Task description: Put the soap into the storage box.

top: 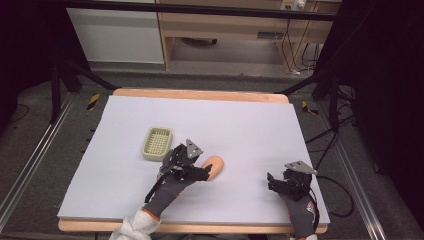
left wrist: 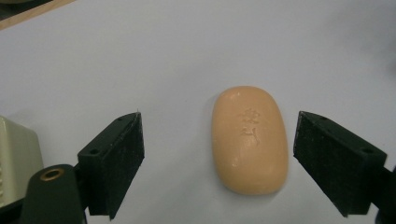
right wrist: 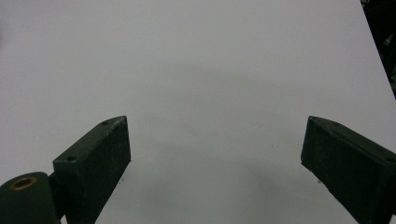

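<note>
— Soap dish (top: 157,143) first, at the far left: a pale green slotted tray on the white table cover (top: 240,125), just beside the left gripper (top: 192,167). Its corner also shows at the left edge of the left gripper view (left wrist: 14,158).

— And the soap itself?

— Next along. The peach soap bar (left wrist: 249,139) lies flat on the cover, stamped face up, between the dish and the middle of the table. In the left gripper view it sits ahead of the jaws and inside their gap, though nearer the right-hand jaw than the other.

— Which way does its long axis run?

— Along the gripper's line of sight — so the jaws face the bar's two long sides. That looks like the relation a grasp would turn on: closing across the narrow width, after a small shift to centre the bar.

— Are the jaws touching it?

— No. They stand spread wide, with bare cover showing on both sides of the bar. The left hand (top: 172,187) comes in from the bottom edge, forearm angled up and to the right, gripper tipped down over the bar (top: 213,165).

— The right side?

— The right gripper (top: 280,182) rests well apart from the soap, near the table's right front corner, jaws likewise spread with nothing between them. The left one is plainly nearer.
</note>
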{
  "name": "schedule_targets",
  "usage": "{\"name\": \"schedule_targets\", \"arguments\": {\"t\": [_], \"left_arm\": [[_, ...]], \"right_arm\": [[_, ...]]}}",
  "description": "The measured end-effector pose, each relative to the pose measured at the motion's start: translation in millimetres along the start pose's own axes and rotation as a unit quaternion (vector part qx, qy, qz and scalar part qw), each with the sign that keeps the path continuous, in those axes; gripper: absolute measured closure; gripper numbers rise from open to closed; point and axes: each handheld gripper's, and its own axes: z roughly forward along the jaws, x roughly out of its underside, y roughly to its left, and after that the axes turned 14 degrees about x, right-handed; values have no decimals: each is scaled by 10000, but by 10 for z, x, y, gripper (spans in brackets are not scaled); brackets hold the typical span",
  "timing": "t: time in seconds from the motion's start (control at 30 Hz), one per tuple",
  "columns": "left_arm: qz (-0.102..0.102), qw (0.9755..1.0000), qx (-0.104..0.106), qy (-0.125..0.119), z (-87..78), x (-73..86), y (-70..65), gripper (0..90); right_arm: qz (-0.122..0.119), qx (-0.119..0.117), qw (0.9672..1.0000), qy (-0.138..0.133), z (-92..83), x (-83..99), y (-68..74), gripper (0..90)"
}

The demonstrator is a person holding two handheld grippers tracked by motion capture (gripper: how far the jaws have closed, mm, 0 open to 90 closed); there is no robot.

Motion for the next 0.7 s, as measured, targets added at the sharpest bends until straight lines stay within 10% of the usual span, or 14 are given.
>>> {"name": "schedule_targets", "arguments": {"t": [0.7], "left_arm": [[-54,9998,72,169,224,-36,-26,168]], "right_arm": [[7,-8,10000,-6,1,-1,-2,85]]}}
